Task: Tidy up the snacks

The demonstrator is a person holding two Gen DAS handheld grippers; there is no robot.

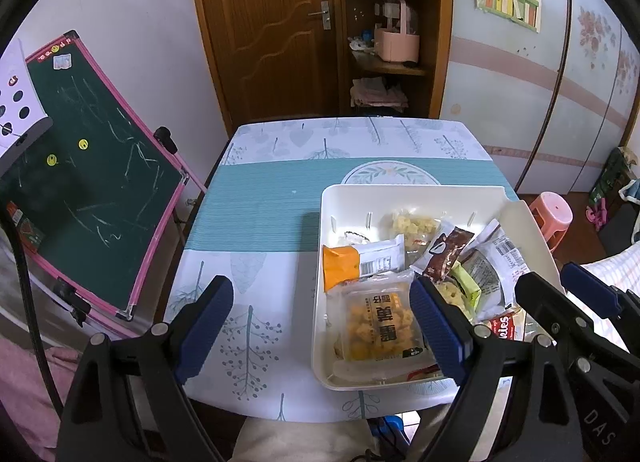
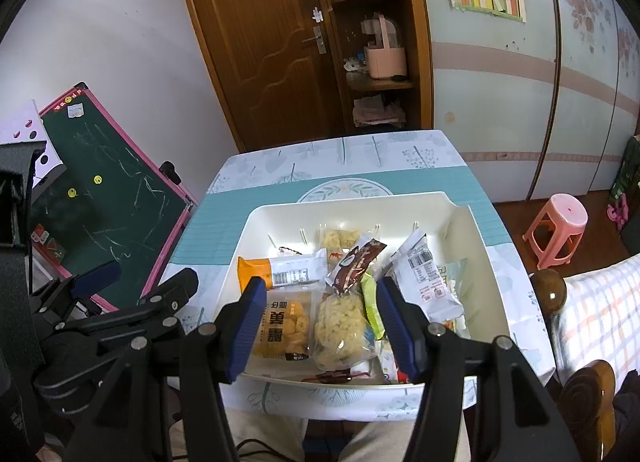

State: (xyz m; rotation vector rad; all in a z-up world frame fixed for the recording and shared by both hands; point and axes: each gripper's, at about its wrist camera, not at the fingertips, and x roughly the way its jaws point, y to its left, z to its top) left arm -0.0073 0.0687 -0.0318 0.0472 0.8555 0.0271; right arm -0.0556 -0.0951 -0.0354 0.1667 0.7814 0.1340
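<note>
A white bin (image 1: 412,192) (image 2: 348,204) on the table holds several snack packets. Among them are a clear packet of orange puffs (image 1: 374,322) (image 2: 286,322), an orange and white packet (image 1: 362,262) (image 2: 280,272), a brown chocolate packet (image 1: 446,252) (image 2: 356,262) and a pale puffed-snack bag (image 2: 340,324). My left gripper (image 1: 322,312) is open and empty above the bin's near left edge. My right gripper (image 2: 318,312) is open and empty above the near packets; it also shows in the left wrist view (image 1: 558,288).
The table (image 1: 256,222) has a teal and white leaf-print cloth. A pink-framed chalkboard (image 1: 92,182) leans at the left. A wooden door (image 1: 268,26) and shelves stand behind. A pink stool (image 2: 556,228) sits at the right.
</note>
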